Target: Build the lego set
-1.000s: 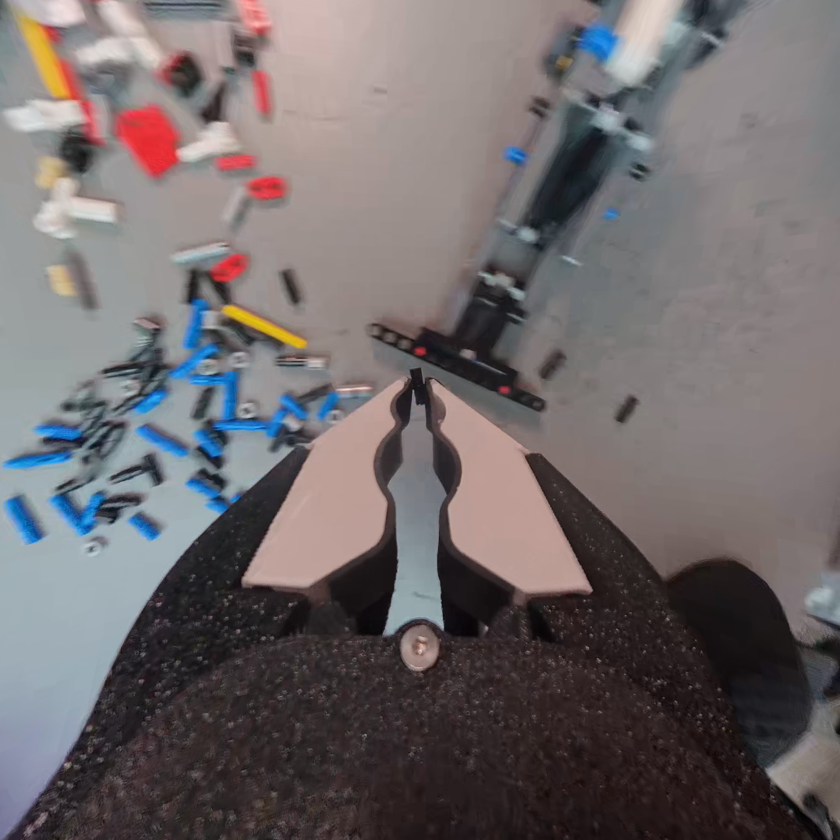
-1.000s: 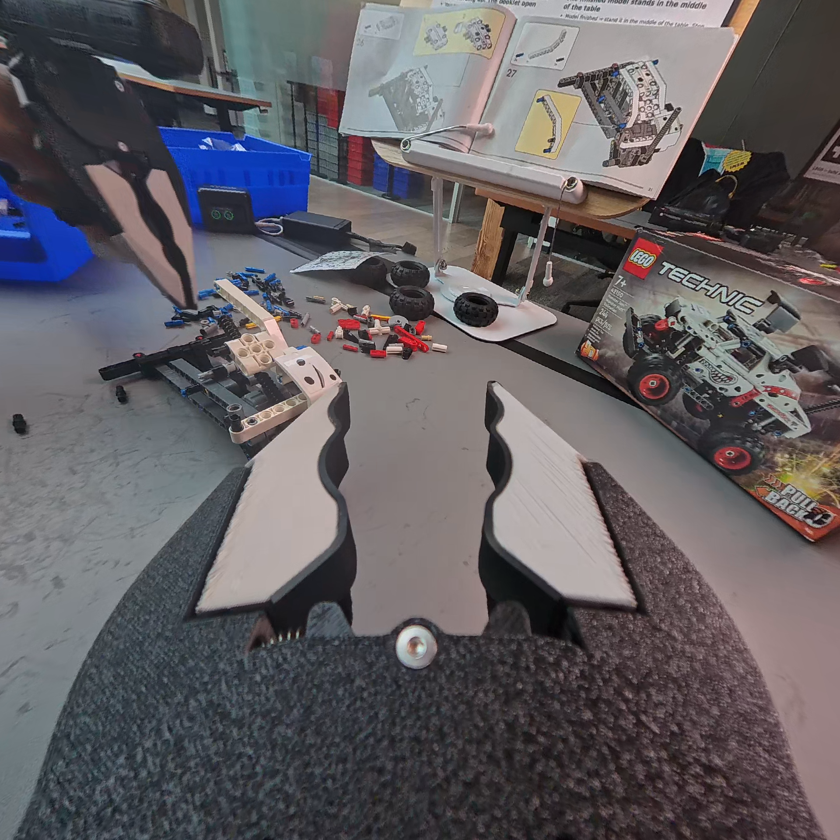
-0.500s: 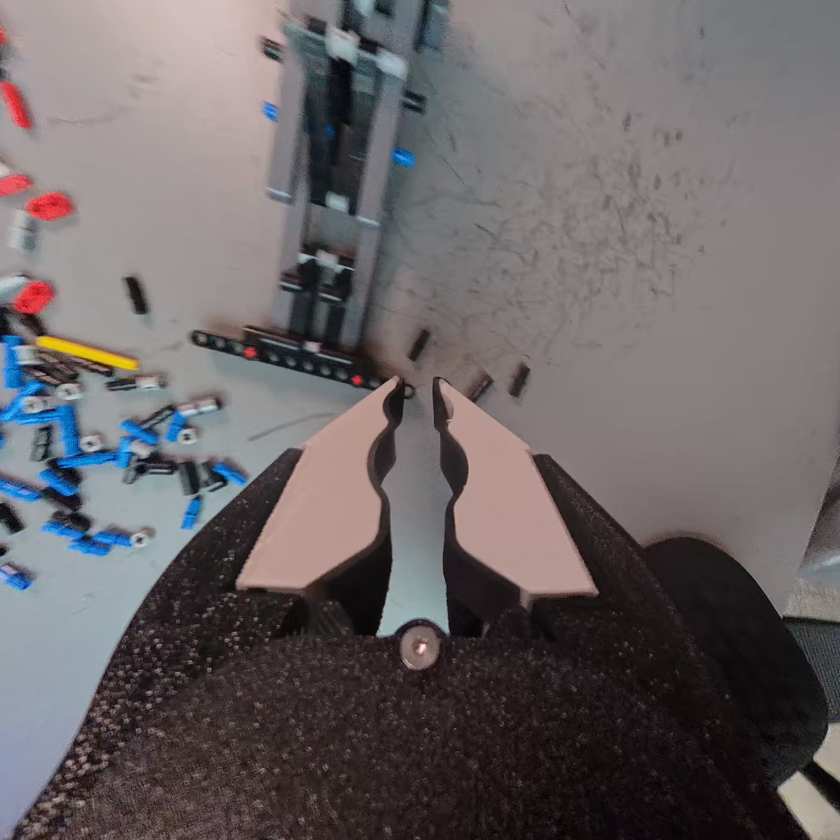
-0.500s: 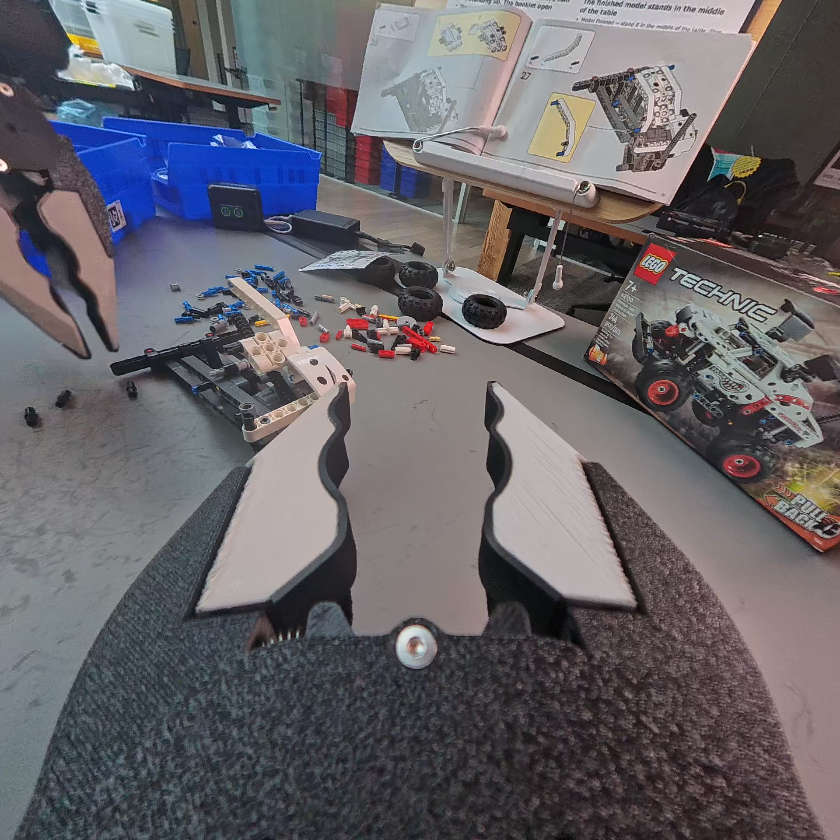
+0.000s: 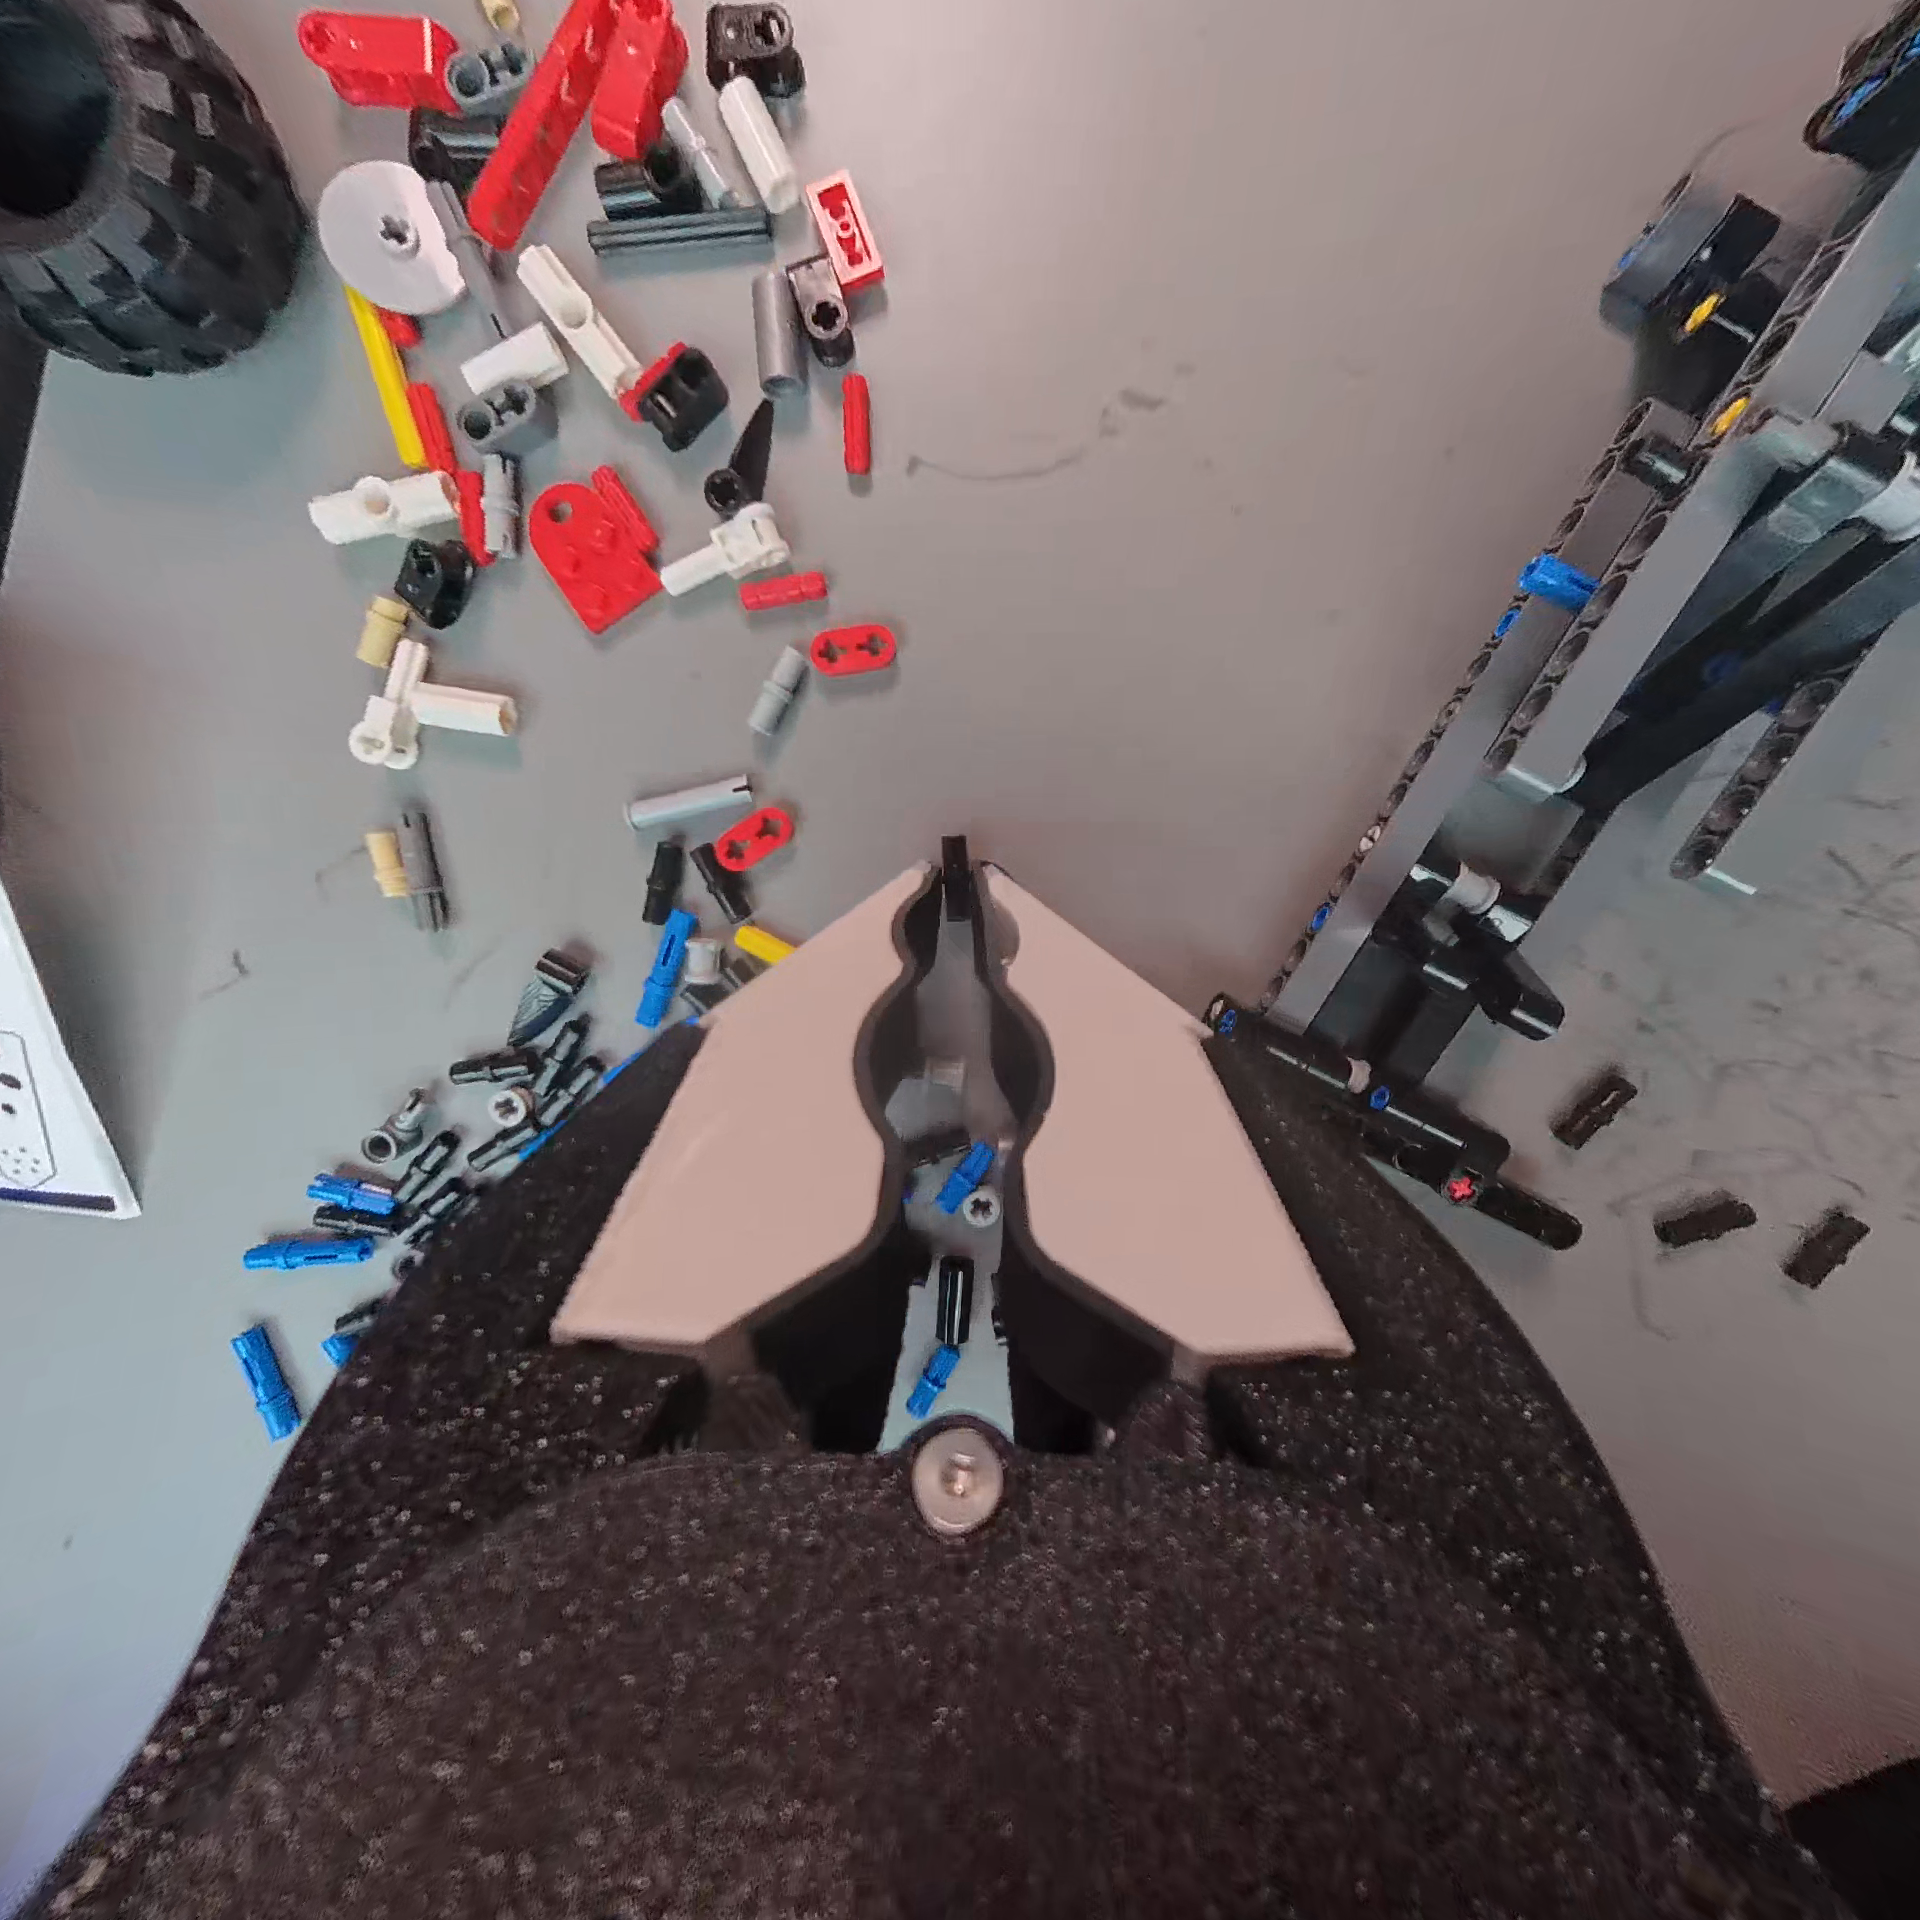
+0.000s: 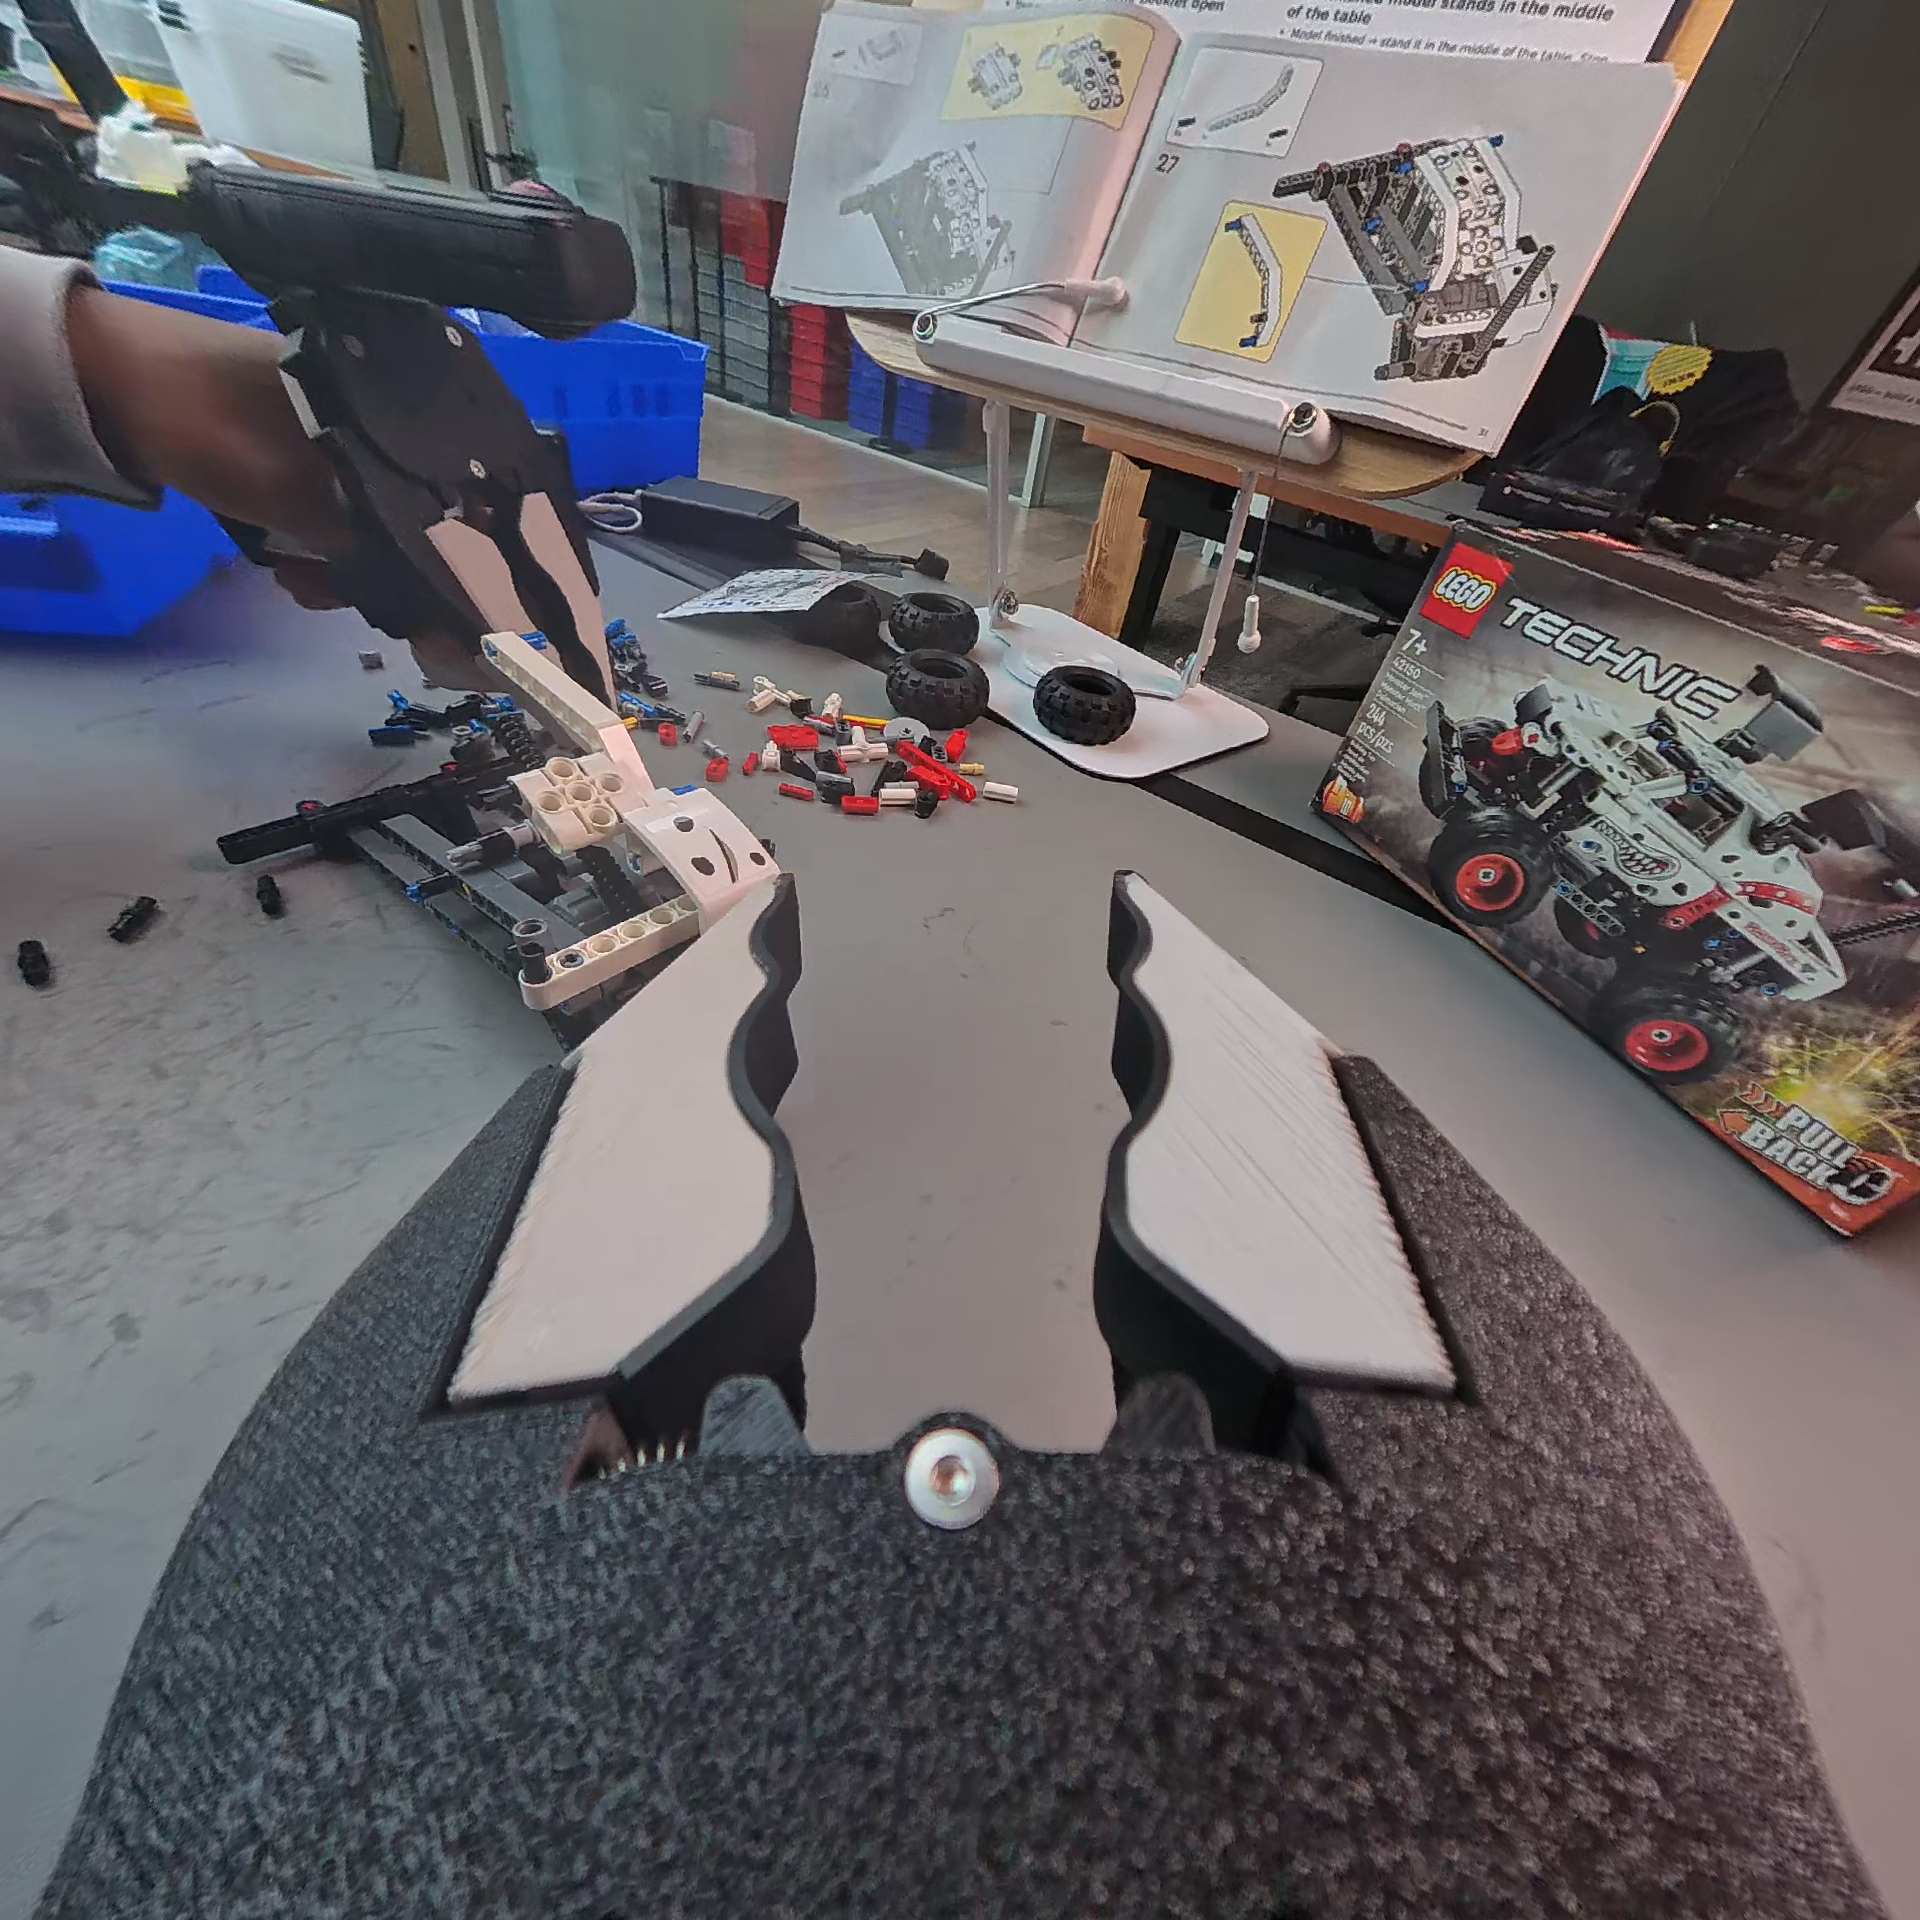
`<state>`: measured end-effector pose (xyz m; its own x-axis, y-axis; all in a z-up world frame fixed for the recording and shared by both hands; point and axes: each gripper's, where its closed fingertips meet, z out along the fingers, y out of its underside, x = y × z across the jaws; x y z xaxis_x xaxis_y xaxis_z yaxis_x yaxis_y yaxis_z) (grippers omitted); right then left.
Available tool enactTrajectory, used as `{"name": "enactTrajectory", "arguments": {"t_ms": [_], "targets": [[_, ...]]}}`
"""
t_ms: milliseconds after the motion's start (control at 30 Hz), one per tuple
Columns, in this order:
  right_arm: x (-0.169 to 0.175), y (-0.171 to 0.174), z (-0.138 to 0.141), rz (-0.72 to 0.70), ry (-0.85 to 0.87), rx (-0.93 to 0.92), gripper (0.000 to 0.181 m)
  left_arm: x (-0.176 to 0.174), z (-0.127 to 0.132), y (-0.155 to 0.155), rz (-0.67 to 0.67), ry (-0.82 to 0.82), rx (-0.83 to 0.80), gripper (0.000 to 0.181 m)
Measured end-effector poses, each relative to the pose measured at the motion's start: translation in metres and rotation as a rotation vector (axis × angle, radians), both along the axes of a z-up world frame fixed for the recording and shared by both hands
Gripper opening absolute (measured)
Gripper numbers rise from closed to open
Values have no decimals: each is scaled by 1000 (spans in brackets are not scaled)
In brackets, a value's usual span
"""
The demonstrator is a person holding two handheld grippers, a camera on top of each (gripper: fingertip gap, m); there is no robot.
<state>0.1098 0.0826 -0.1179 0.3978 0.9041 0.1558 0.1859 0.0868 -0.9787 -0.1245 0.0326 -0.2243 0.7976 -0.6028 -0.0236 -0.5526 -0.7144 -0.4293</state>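
Observation:
My left gripper (image 5: 954,873) is shut on a small black pin (image 5: 953,864) that sticks out past its fingertips. It hovers above the pile of small blue and black pins (image 5: 499,1101). The part-built chassis (image 5: 1621,665) lies to its right. In the right wrist view the left gripper (image 6: 582,675) points down behind the model's white beam (image 6: 551,696). My right gripper (image 6: 951,904) is open and empty above the grey table, just right of the model's white front (image 6: 686,842).
Loose red, white and grey parts (image 5: 623,364) lie beyond the pins, with a black tyre (image 5: 125,187) at the far left. Three black pins (image 5: 1704,1221) lie right of the chassis. A booklet on a stand (image 6: 1195,187), tyres (image 6: 935,686) and the set's box (image 6: 1642,831) stand at the back and right. The grippers' ends are close to 25 cm from one another.
My left gripper held a black pin, opened beside the pins right of the chassis, then swung left over the parts pile and is shut on a black pin again. My right gripper stayed open.

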Motion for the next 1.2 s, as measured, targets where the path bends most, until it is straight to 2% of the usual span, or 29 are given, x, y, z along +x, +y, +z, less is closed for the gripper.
{"name": "enactTrajectory", "arguments": {"t_ms": [100, 200, 267, 333, 433, 567, 667, 733, 833, 933, 1000, 1067, 1133, 1200], "targets": [[-1, -1, 0, 5, -2, 3, 59, 5, 21, -14, -17, -26, 38, 5], [-1, -2, 1, 5, -2, 8, 59, 43, 47, -68, -149, -153, 0, 4], [-1, -2, 0, 7, -3, 6, 59, 62, 43, -108, -226, -141, -31, 4], [-3, -3, -2, 14, -4, -4, 59, 75, 28, -135, -233, -115, -45, 5], [-7, -6, -7, 29, -16, -18, 59, 87, 9, -145, -161, -128, 0, 5], [-10, -9, -15, 26, -45, -14, 59, 86, -2, -133, -59, -117, 94, 5], [-10, -10, -17, 18, -60, 3, 59, 85, 1, -132, -37, -122, 141, 12], [-10, -10, -16, 15, -62, 13, 59, 78, 19, -130, -4, -129, 216, 18], [-10, -9, -19, 12, -64, -1, 59, 40, 73, -133, 109, -108, 379, 18], [-9, -6, -21, 3, -71, -3, 59, -45, 136, -151, 276, 27, 534, 20], [-9, -5, -22, 0, -67, -11, 59, -110, 160, -168, 397, 96, 541, 27], [-10, -4, -22, -2, -68, -16, 59, -177, 161, -183, 495, 173, 485, 32], [-10, -5, -22, -2, -68, -6, 59, -233, 141, -198, 547, 206, 355, 34], [-10, -6, -22, 0, -69, 6, 59, -265, 110, -213, 555, 167, 208, 27]]}}
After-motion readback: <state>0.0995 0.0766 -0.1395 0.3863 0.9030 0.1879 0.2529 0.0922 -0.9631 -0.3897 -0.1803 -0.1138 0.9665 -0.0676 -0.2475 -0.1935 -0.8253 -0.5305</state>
